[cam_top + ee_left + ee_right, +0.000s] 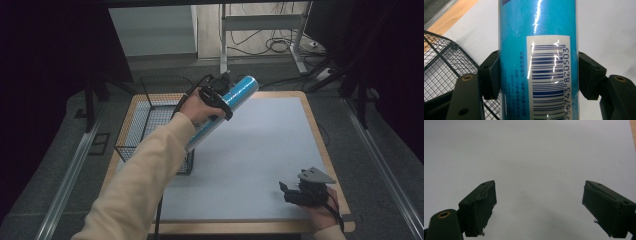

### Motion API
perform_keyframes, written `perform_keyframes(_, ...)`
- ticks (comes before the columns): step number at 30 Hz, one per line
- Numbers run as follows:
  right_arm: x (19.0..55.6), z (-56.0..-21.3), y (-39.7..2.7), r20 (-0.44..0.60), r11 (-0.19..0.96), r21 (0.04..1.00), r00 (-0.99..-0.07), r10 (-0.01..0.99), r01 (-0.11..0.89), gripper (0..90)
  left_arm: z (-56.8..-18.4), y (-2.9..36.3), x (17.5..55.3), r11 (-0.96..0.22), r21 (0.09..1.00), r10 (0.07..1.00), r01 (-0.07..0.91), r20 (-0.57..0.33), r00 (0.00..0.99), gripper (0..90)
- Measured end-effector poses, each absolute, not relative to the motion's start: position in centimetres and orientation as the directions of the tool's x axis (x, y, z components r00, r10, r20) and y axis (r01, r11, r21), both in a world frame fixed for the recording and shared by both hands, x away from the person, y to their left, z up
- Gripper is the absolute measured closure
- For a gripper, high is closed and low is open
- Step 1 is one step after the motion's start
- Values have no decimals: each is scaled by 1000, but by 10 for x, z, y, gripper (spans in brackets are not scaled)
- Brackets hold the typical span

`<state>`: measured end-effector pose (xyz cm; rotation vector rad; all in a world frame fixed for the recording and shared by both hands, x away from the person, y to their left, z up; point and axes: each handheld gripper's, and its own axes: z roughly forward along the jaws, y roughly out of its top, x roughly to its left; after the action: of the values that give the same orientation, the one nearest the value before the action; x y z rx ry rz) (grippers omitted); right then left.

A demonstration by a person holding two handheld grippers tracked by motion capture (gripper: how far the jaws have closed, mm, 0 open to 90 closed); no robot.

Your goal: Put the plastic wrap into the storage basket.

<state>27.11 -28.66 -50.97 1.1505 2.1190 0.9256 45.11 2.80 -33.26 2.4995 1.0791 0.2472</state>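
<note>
Blue can (227, 107) pinched tilted in left claw (218, 94) above wire basket (150, 125); glossy wrap could slip out. Right claw (300, 192) spread, idle over table (260, 150).

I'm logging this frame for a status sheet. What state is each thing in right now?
Blue tube: lifted off the table, tilted, clamped across its body.
Left claw: shut on the blue tube, jaws on both sides.
Right claw: open, jaws wide apart, nothing between them, low over the white mat.
Wire basket: upright on the table, top open.
</note>
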Motion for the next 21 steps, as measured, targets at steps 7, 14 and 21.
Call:
perform_keyframes(7, 272, -510, -287, -146, 400, 779, -480, 865, 483, 123, -331, 37, 457, -607, 432, 742, 667, 7, 671, 315)
perform_keyframes(14, 272, -510, -287, -143, 397, 778, -477, 867, 488, 123, -329, 49, 464, -586, 443, 760, 678, 10, 650, 315)
perform_keyframes(21, 272, -511, -287, -145, 398, 776, -476, 867, 489, 123, -329, 60, 471, -570, 447, 776, 689, 18, 630, 315)
